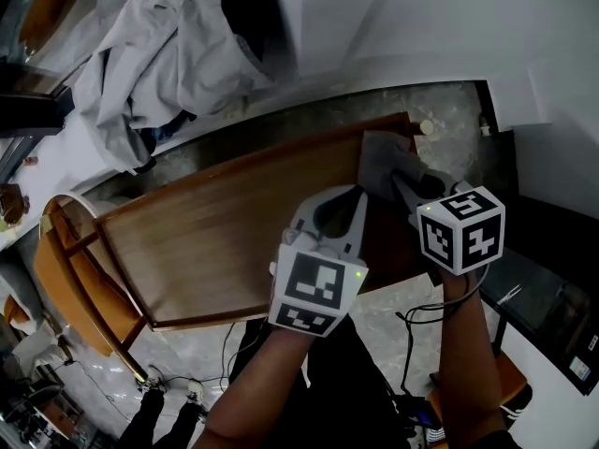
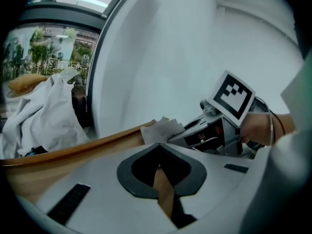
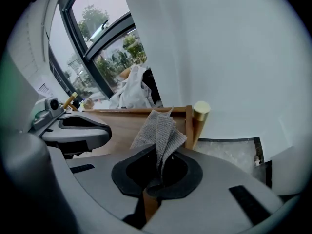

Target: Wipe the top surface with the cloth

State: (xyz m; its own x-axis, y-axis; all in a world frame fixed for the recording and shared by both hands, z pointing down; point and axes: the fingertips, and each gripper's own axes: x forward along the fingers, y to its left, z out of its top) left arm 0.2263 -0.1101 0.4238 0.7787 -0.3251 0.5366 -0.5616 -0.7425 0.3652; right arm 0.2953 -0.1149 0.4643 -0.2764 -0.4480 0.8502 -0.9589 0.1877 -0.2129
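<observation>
The table top (image 1: pixel 206 241) is unobstructed toward its left end. Its far right corner is blocked by the cloth (image 1: pixel 379 160).

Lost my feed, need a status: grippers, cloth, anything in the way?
Right gripper shut on cloth, at tabletop's far right corner. Left gripper shut, empty, alongside. Nothing lying on the wood.

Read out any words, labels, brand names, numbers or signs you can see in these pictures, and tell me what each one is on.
No text can be read.
Left marker cube: black-and-white square pattern only, no letters or digits.
Right marker cube: the same, pattern only.
Small white notice beside the window: print too small to read.
</observation>
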